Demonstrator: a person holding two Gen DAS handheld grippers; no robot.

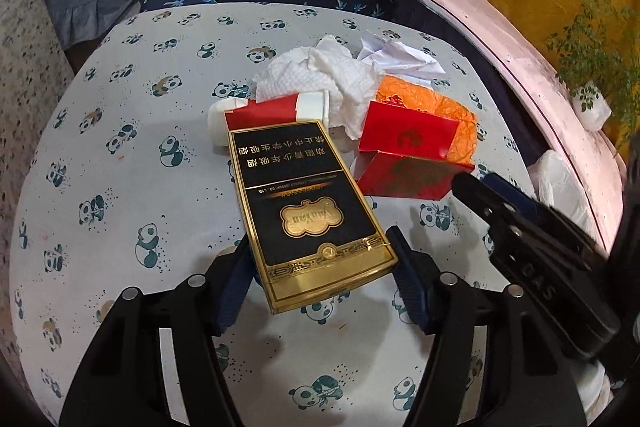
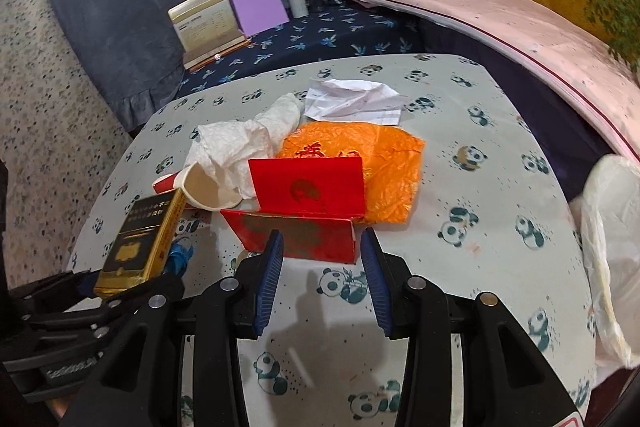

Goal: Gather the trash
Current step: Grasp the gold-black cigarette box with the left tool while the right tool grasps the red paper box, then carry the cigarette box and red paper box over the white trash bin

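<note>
left gripper: the left gripper (image 1: 320,267) held a black and gold cigarette box (image 1: 304,211) between its two blue pads, lifted off the table and tilted.
right gripper: the right gripper (image 2: 322,247) stood partly spread with nothing between its pads, just before the near side of the open red box (image 2: 304,227).
table: a table (image 2: 460,267) with a panda-print cloth carried the trash near its middle.
trash: behind the red box lay an orange plastic bag (image 2: 380,163), a white paper towel (image 2: 240,147) and a crumpled white paper (image 2: 352,99); a paper cup (image 2: 204,187) lay on its side to the left.
right edge: a white plastic bag (image 2: 612,247) hung there.
</note>
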